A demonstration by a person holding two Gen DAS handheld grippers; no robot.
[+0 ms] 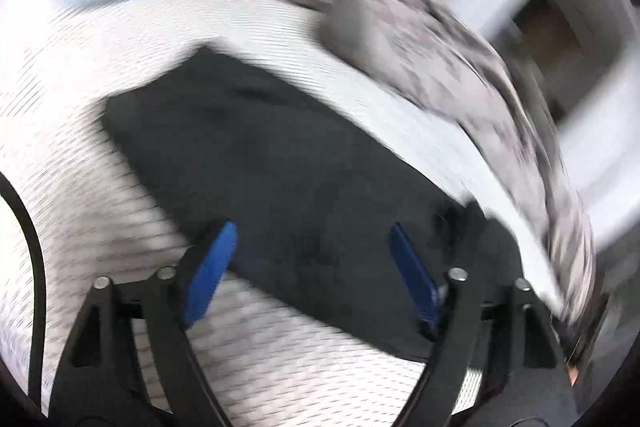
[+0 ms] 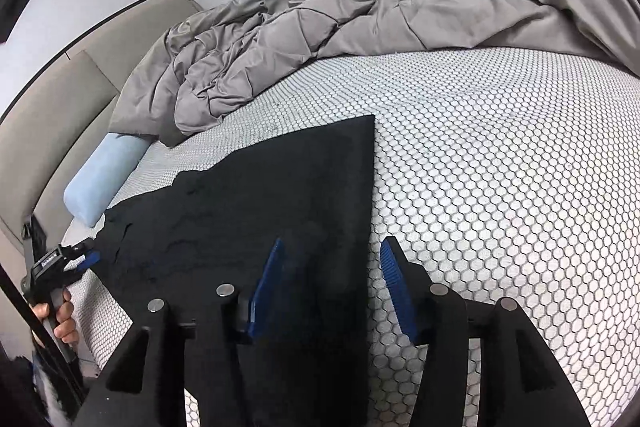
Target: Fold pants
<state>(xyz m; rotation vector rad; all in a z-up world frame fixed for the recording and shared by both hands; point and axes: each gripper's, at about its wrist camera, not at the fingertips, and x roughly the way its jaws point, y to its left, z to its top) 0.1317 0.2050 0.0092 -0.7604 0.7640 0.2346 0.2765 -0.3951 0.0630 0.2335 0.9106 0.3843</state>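
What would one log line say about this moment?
pants: flat on mattress | left gripper: open | right gripper: open, astride pants edge | duvet: bunched behind

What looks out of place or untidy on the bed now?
The grey duvet is bunched in a crumpled heap at the far side, leaving the mattress bare. The black pants lie flat, but their left edge is wavy and uneven. Both grippers are open above them. Nothing looks damaged.
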